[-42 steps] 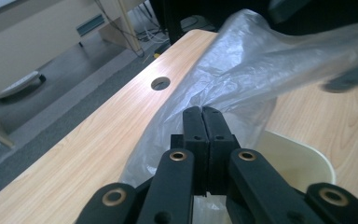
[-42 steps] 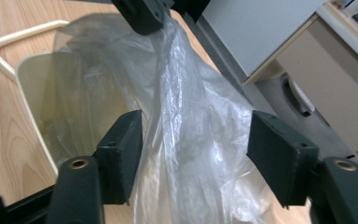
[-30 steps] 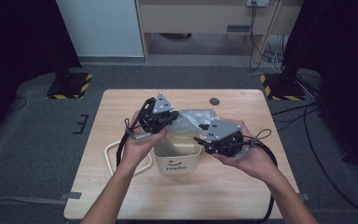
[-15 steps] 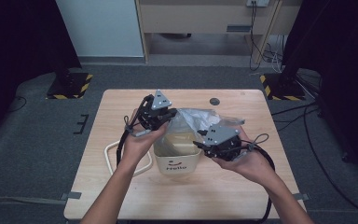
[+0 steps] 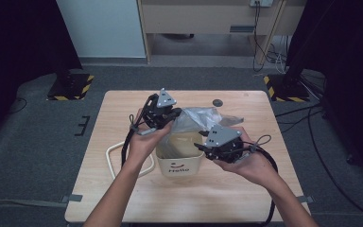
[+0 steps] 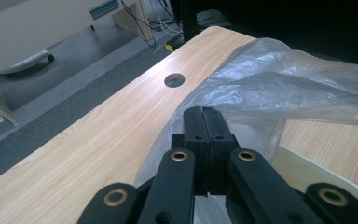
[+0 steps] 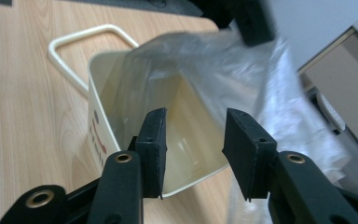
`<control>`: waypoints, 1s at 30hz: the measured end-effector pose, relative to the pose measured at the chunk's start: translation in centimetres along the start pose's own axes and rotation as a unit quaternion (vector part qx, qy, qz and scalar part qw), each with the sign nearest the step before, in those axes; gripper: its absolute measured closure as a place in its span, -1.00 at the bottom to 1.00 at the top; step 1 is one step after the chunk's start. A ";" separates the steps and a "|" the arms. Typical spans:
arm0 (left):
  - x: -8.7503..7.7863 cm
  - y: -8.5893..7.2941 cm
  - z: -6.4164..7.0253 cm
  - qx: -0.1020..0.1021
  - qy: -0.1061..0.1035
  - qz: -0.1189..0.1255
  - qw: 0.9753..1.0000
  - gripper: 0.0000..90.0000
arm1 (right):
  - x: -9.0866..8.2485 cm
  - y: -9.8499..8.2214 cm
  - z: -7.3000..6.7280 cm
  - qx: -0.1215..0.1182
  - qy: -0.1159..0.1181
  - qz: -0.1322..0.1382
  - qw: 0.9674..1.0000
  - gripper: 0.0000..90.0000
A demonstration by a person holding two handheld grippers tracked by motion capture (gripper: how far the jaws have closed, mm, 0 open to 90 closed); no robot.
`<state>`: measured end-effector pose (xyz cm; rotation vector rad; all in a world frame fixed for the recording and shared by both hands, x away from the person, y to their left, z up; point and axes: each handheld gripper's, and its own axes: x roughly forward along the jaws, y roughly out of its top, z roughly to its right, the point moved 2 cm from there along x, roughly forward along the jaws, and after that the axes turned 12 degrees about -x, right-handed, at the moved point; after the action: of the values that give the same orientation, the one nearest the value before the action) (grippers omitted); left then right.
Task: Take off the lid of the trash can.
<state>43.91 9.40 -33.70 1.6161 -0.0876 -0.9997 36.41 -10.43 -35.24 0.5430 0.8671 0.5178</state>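
The bag [image 5: 196, 120] now lies draped over the far side of the bin [image 5: 179, 158], which stands mid-table with its loose handle [image 5: 118, 156] lying flat to its left. A second ago your two grippers sat close together over the bin with the plastic bunched between them; since then your right hand has drawn back toward you and to the right, and the film has spread out into a wider sheet above the opening. Your left gripper [image 6: 203, 122] has its jaws pressed fully together on the bag's edge at the bin's far left corner, so that side looks anchored. Your right gripper [image 7: 193, 140] stands part open at the near right of the bin, jaws apart with nothing pinched between them; in the right gripper view the near rim and the plastic show through the gap. That suggests the bag is opened out but not yet seated: its near edge is loose. Next you probably need to catch that free edge with the right gripper and pull it over the near rim, keeping the left pinch firm so the film does not slip.
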 end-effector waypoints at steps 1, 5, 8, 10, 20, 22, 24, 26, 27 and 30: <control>-0.1 0.0 0.0 0.003 -0.002 0.005 1.000 1.00 | 0.3 -0.2 -0.1 0.000 0.001 -0.006 1.000 0.35; -0.8 0.0 0.1 -0.006 -0.012 0.020 1.000 1.00 | 1.5 -1.6 0.0 0.012 -0.002 -0.025 1.000 0.36; -1.1 0.0 0.2 -0.006 -0.014 0.025 1.000 1.00 | 2.2 -2.7 0.1 0.029 -0.005 -0.035 0.999 0.39; -1.2 -0.1 0.3 -0.009 -0.017 0.028 0.999 1.00 | 2.5 -3.2 0.2 0.040 -0.010 -0.042 0.998 0.41; -1.9 -0.5 1.1 -0.020 -0.042 0.040 0.998 1.00 | 3.4 -5.0 1.6 0.085 -0.040 -0.048 0.994 0.48; -2.0 -0.6 1.3 -0.023 -0.049 0.043 0.998 1.00 | 3.6 -5.2 1.8 0.094 -0.042 -0.048 0.994 0.41; -2.1 -0.7 1.4 -0.019 -0.051 0.043 0.998 1.00 | 3.6 -5.3 2.1 0.110 -0.045 -0.037 0.992 0.36; -2.2 -0.8 1.4 -0.023 -0.057 0.044 0.997 1.00 | 3.7 -5.4 2.3 0.121 -0.048 -0.030 0.991 0.30; -2.2 -0.8 1.5 -0.026 -0.062 0.045 0.997 1.00 | 3.7 -5.3 2.4 0.127 -0.049 -0.027 0.990 0.28; -2.2 -0.8 1.7 -0.025 -0.067 0.046 0.996 1.00 | 3.9 -5.1 2.8 0.135 -0.051 -0.017 0.989 0.20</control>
<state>41.06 9.55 -33.08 1.4857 -0.2243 -1.0295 41.81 -12.50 -39.21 0.7936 0.8521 0.3386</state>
